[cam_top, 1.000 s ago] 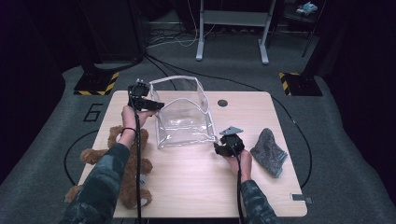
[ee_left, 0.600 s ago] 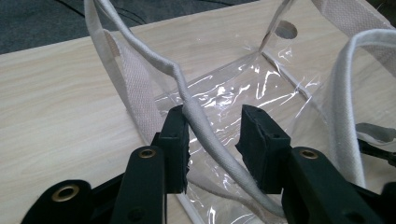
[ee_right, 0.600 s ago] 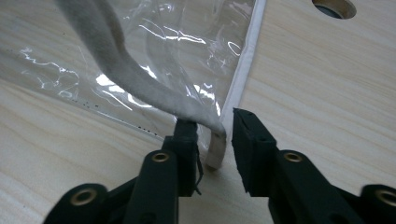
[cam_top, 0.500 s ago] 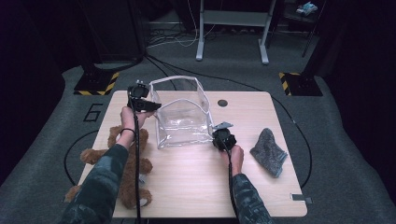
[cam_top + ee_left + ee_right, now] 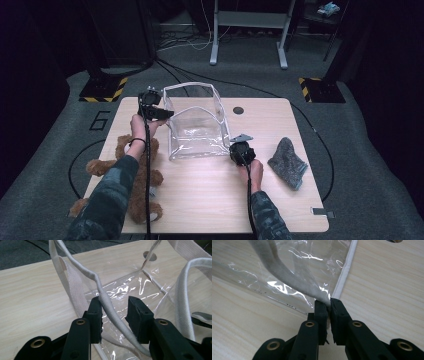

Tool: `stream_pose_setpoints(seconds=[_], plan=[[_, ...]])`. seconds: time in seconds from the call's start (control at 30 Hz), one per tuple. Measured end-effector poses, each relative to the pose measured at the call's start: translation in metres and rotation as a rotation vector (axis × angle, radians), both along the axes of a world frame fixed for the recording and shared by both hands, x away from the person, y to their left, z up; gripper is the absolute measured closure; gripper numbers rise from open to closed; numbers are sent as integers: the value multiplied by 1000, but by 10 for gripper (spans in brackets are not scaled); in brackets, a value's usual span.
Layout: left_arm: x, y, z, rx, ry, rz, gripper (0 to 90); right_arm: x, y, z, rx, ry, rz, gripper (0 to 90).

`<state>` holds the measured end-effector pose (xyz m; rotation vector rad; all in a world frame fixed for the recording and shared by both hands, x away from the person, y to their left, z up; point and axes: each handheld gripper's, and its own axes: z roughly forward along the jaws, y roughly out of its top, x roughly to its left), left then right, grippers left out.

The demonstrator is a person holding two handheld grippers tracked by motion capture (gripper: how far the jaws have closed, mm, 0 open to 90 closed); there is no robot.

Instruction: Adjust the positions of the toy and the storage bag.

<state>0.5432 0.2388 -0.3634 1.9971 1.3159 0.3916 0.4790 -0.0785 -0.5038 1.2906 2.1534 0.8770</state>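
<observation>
Here the right gripper [image 5: 328, 305] is pinched tight on the white-trimmed edge of the clear plastic bag [image 5: 197, 130], which stands open at the centre of the table [image 5: 210, 200]. The left gripper [image 5: 113, 312] has its jaws apart around a white strap [image 5: 105, 297]; whether the pads press it I can't quite tell. A large "6" [image 5: 100, 121] is painted on the floor, left of frame. A teddy bear [image 5: 145, 175] lies lower left, a grey cloth [image 5: 289, 162] right.

Left forearm reaches forward along the bench's left side, sleeve camouflage-patterned, hand gripping the left tongs [image 5: 167, 114]. Jaws stand part-open, a strap [image 5: 110, 307] between them, touching one pad. Right forearm enters from the bottom edge; right tongs [image 5: 239, 145] point forward, jaws clamped tight on the bag's corner [image 5: 327, 301].
</observation>
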Motion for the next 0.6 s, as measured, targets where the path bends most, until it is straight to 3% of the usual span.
stream_pose_setpoints(seconds=[0.13, 0.33, 0.6], plan=[[-2, -3, -1, -12, -6, -7, 655, -10, -7, -1, 27, 1, 0, 852], [-4, -7, -1, -4, -13, -26, 667, -19, -10, -1, 18, -1, 16, 859], [-10, -14, -1, -10, -4, -30, 688, -34, -19, -2, 50, 4, 6, 862]])
